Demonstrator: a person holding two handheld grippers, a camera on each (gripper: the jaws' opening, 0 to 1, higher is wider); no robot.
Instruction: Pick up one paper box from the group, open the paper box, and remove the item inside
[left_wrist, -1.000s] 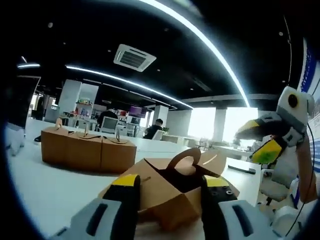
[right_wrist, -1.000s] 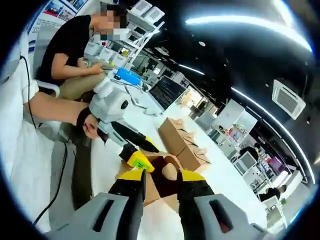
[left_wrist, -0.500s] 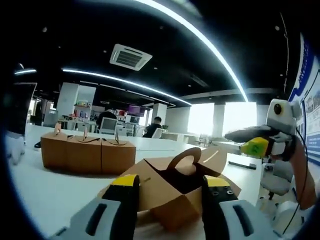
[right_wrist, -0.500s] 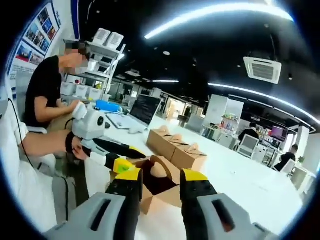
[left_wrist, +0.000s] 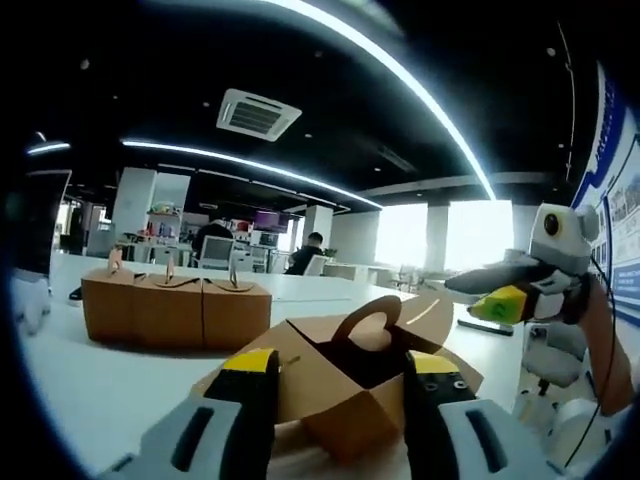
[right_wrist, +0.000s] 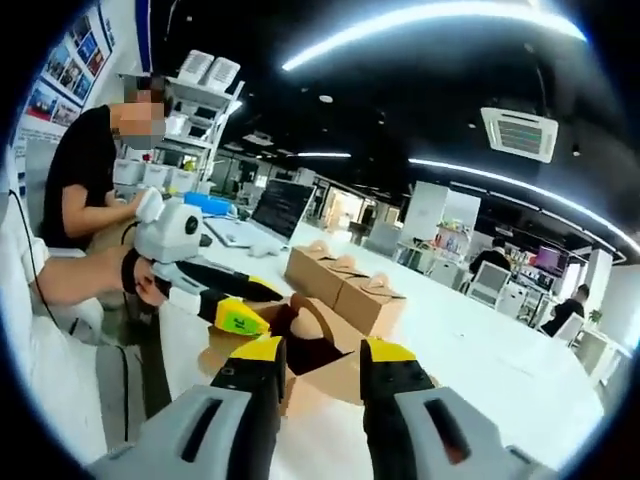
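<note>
Left gripper (left_wrist: 335, 372), lower centre of its view, jaws parted. Right gripper (right_wrist: 315, 360), lower centre of its view, jaws parted likewise.

brown paper box (left_wrist: 345, 375), yellow-tipped tongs (left_wrist: 340, 365)

Big open office around me. Black ceiling (left_wrist: 300, 60) w/ long strip lights (left_wrist: 400, 75) and a square AC vent (left_wrist: 258, 113). I worked at a long white table (left_wrist: 90, 380). Bright windows (left_wrist: 450, 240) glowed at the far end, white pillars (left_wrist: 140, 195) and desks w/ monitors (left_wrist: 218, 248) in front. White shelves (right_wrist: 190, 100), an open laptop (right_wrist: 275, 210) and wall posters (right_wrist: 60, 85) were near me.
</note>
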